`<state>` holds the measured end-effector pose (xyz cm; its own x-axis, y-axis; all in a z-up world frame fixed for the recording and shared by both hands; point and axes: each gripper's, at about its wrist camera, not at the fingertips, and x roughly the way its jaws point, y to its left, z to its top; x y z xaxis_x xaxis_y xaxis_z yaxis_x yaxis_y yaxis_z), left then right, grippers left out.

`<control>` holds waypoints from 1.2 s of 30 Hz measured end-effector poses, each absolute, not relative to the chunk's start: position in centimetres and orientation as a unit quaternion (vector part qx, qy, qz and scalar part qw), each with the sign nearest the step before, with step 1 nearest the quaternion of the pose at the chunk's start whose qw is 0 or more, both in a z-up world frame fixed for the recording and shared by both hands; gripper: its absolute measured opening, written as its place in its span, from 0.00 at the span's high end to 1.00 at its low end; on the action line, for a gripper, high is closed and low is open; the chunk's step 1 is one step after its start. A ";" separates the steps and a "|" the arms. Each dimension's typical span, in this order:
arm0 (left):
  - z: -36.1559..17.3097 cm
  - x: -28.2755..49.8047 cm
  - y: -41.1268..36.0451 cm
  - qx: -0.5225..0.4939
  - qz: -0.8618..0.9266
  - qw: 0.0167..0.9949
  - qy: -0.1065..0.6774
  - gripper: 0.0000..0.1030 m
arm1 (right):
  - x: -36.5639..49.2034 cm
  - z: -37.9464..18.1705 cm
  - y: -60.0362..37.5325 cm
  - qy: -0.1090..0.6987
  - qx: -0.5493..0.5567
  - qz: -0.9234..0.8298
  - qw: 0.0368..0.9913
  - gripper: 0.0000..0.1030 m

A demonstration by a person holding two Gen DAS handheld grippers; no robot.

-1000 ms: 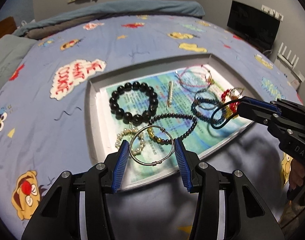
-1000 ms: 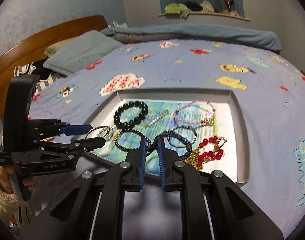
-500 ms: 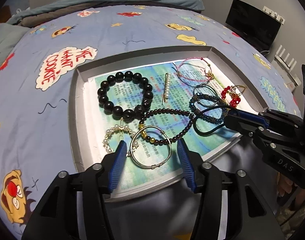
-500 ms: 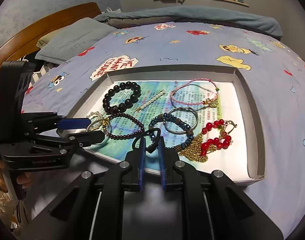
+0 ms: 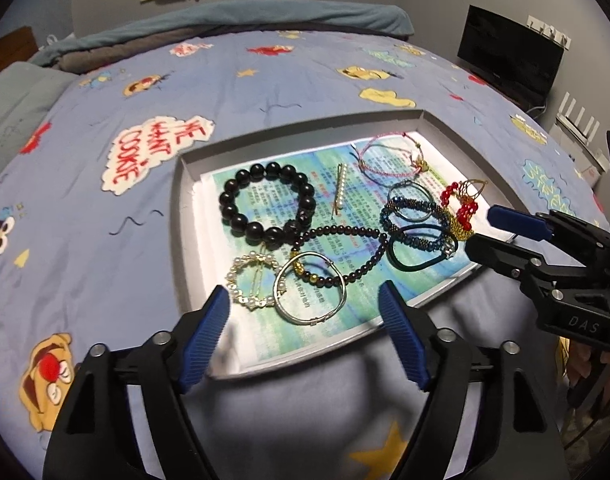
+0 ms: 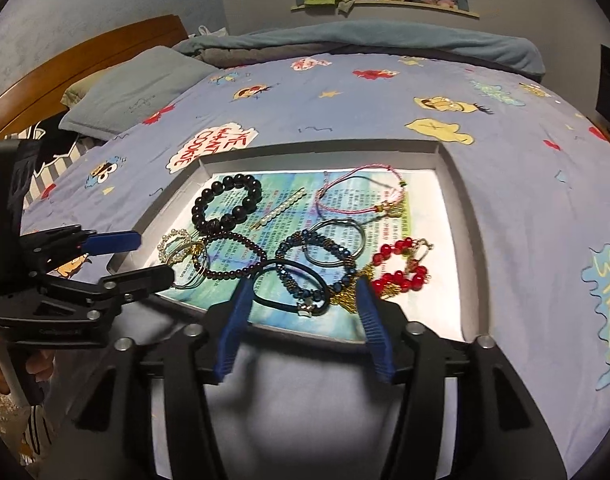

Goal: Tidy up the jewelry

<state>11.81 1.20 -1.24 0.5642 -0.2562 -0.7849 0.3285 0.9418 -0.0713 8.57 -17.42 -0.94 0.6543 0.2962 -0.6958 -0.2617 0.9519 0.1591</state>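
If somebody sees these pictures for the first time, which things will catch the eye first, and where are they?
First comes the shallow grey tray on the cartoon bedspread, bright inside and strewn with jewelry. The big black bead bracelet lies at its far left, the red bead piece toward its right. Near the front edge, the left gripper and right gripper are opening, nothing between their pads.

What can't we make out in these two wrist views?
- Print on the paper lining the tray: too small, both views.
- Gold chain: right wrist view, partly behind a finger of the right gripper.
- Person: only a hand, cut off by the frame edge.
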 end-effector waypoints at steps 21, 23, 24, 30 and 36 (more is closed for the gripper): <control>2.3 5.8 2.0 0.048 -0.140 0.908 0.393 0.07 | 3.1 2.7 -20.0 0.357 0.050 0.131 0.923 0.05; 2.7 5.0 2.2 0.047 -0.135 0.911 0.388 0.07 | 2.6 3.0 -20.2 0.357 0.048 0.121 0.925 0.05; 2.9 4.7 2.3 0.047 -0.129 0.912 0.387 0.07 | 2.4 3.1 -20.4 0.356 0.047 0.115 0.926 0.05; 3.8 3.0 2.1 0.065 -0.072 0.922 0.374 0.06 | 1.1 3.9 -20.5 0.362 0.022 0.042 0.931 0.05; 3.9 1.9 1.5 0.070 -0.044 0.930 0.358 0.06 | -0.3 4.0 -19.3 0.349 -0.013 0.043 0.936 0.05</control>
